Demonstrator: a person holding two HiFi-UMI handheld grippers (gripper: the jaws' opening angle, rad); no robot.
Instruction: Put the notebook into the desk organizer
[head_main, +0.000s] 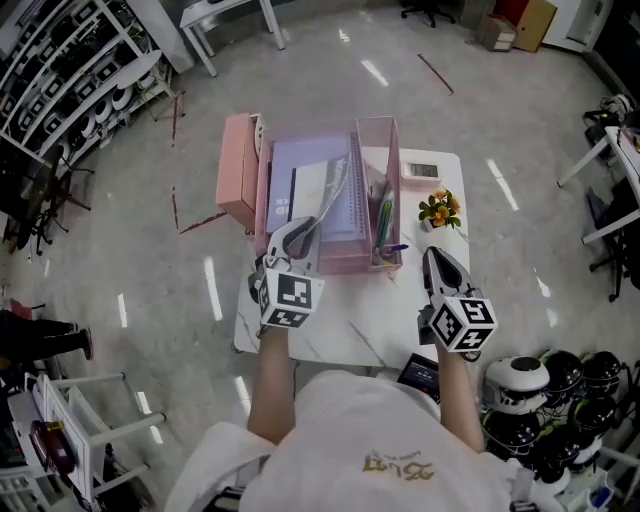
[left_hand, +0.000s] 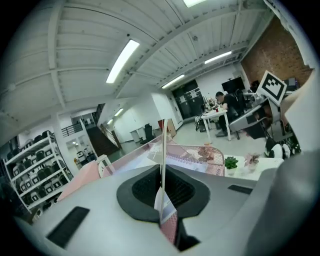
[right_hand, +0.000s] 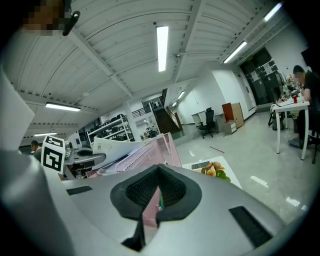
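A pink mesh desk organizer (head_main: 378, 126) stands at the far side of the white table (head_main: 350, 325). The spiral notebook (head_main: 325, 195), with a lilac and white cover, lies tilted in its wide left compartment. My left gripper (head_main: 300, 232) reaches in at the notebook's near edge. In the left gripper view a thin white edge of the notebook (left_hand: 163, 145) stands pinched between the jaws of my left gripper (left_hand: 162, 182). My right gripper (head_main: 436, 256) hovers over the table just right of the organizer. Seen from its own camera, my right gripper (right_hand: 157, 192) is shut on nothing, with the organizer (right_hand: 162, 145) ahead.
Pens (head_main: 385, 218) stand in the organizer's narrow right compartment. A small potted flower (head_main: 440, 210) and a white device (head_main: 420, 170) sit on the table to its right. A pink box (head_main: 238, 180) leans at the organizer's left. A dark device (head_main: 420, 375) lies by the near edge.
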